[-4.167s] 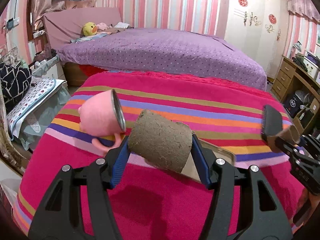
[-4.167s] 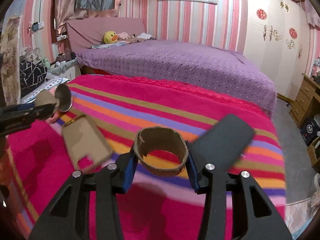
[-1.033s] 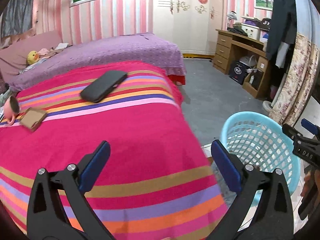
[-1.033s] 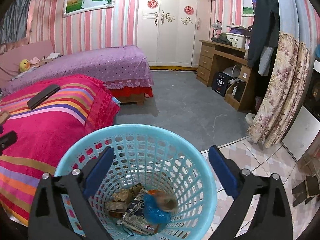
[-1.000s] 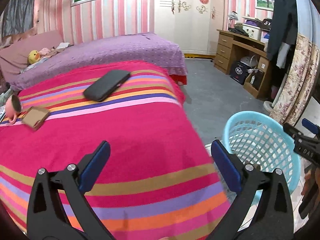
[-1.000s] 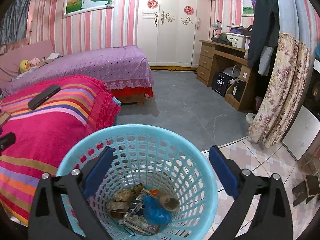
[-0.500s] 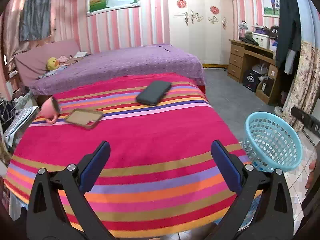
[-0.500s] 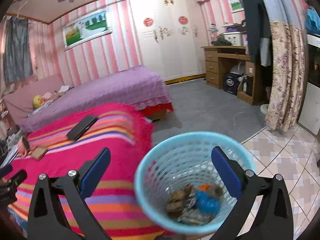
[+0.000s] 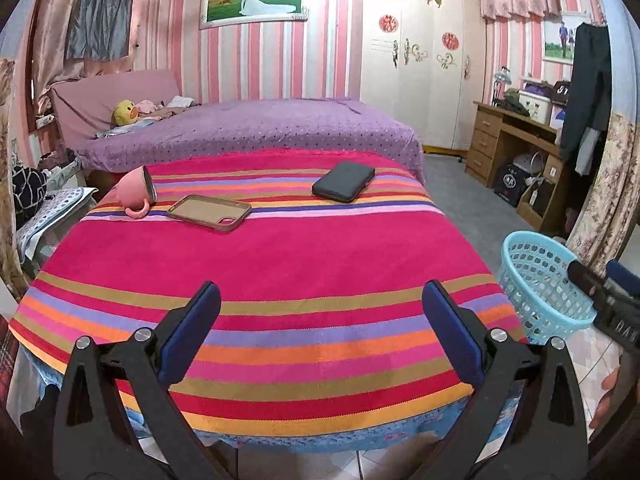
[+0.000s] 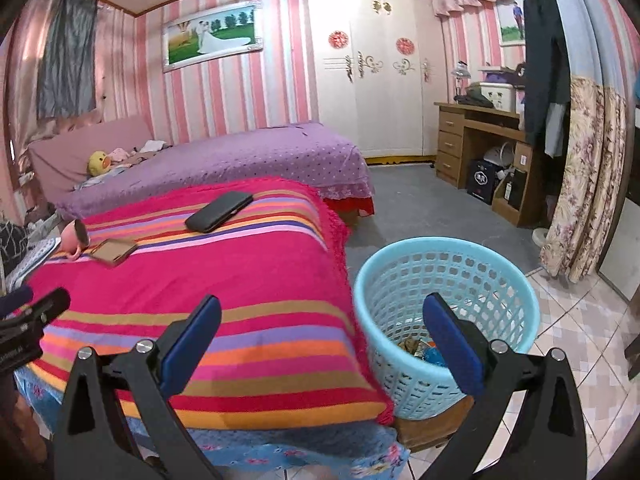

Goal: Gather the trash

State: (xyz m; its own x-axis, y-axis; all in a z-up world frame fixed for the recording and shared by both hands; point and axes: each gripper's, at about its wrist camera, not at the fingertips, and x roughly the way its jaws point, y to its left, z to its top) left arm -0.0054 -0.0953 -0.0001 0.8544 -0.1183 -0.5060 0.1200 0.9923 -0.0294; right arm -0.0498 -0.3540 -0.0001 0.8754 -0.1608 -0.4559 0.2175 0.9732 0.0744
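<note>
A light-blue plastic basket [image 10: 448,304] stands on the floor at the bed's right corner, with crumpled trash [image 10: 420,350] lying at its bottom. The same basket [image 9: 536,280] shows at the right of the left wrist view. My left gripper [image 9: 320,320] is open and empty above the near end of the striped blanket [image 9: 260,264]. My right gripper [image 10: 320,332] is open and empty, above the bed's corner just left of the basket. The right gripper's body [image 9: 604,296] pokes in at the right edge of the left wrist view.
On the blanket lie a tipped pink mug [image 9: 138,194], a tan phone case [image 9: 210,212] and a black case [image 9: 344,187]. A purple bed [image 9: 256,128] lies behind. A wooden desk [image 10: 476,148] and floral curtain [image 10: 580,192] stand at the right; grey floor lies between.
Both grippers have pulled back and up from the basket, so more of the bed shows. Earlier each held a cardboard roll; both are empty now, and trash lies in the basket.
</note>
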